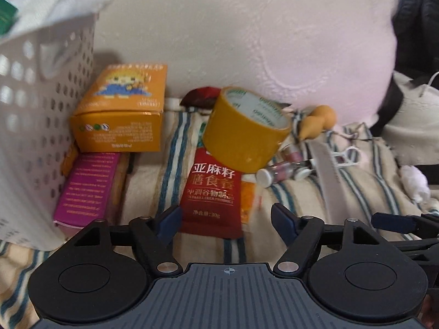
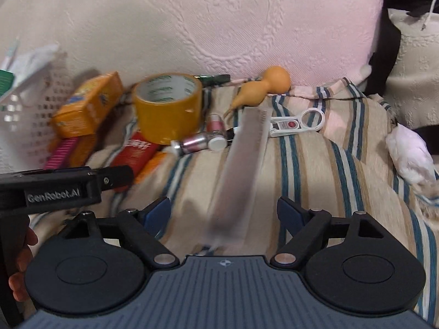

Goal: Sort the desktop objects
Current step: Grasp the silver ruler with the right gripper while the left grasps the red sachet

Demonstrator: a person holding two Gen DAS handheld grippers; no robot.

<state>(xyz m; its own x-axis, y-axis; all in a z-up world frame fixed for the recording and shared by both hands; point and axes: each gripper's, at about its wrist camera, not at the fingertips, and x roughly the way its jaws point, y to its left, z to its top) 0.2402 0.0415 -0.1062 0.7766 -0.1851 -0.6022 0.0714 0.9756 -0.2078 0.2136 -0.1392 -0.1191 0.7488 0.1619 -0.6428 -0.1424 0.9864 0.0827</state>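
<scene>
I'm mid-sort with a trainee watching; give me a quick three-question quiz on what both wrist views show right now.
1. True or false: the tape roll rests partly on the red packet.
2. Which lies between the right hand-held gripper fingers? A) the comb B) the gourd C) the magnifier
3. What stands at the far left, beside the orange box?

Key: 1. True. 2. A; the jaws stand open, not pressing it. 3. The white basket.
</scene>
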